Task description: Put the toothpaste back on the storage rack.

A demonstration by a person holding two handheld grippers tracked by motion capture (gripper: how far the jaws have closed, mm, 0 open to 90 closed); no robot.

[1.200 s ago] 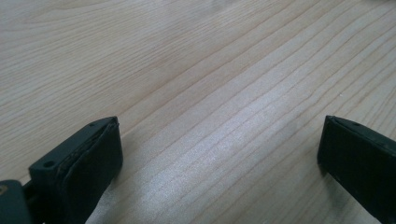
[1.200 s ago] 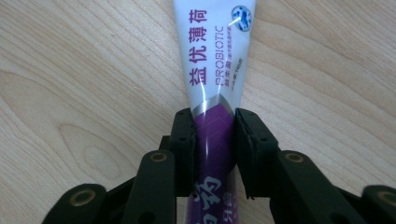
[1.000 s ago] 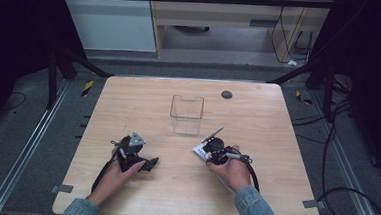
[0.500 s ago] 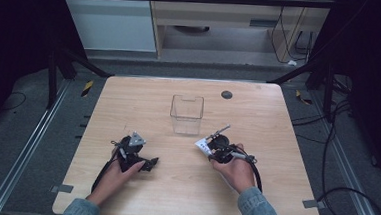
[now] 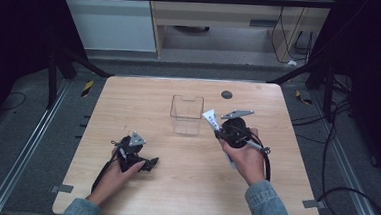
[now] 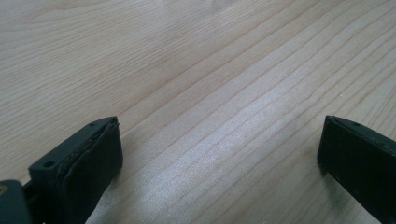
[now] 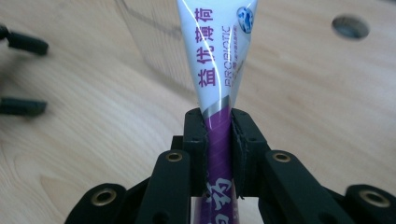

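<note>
Right gripper (image 5: 216, 130) pinches a white-and-purple toothpaste tube (image 7: 219, 70) low on its purple end, jaws pressed hard on both flat sides, tube pointing away from the gripper toward the clear plastic container (image 5: 186, 114). In the high view the tube (image 5: 210, 120) sits lifted off the wood, just beside the container's right wall, not yet over the opening. Step in hand looks like carry-to-bin: tube picked, placement not yet done. Next move likely calls for bringing the tube tip above the container rim, tilting it down and only then letting go; the tube is long against a narrow bin, so it may catch the rim or tip the light container. Left gripper (image 5: 148, 162) rests low on the table near the front left, jaws spread wide with nothing between them, well apart from the container. Surface is a light wood-grain tabletop (image 5: 129, 98) with rounded corners, bare apart from a dark round grommet hole (image 5: 226, 94) near the far edge. Room is dim: black frame legs, grey floor with cables at right, pale cabinet behind.
</note>
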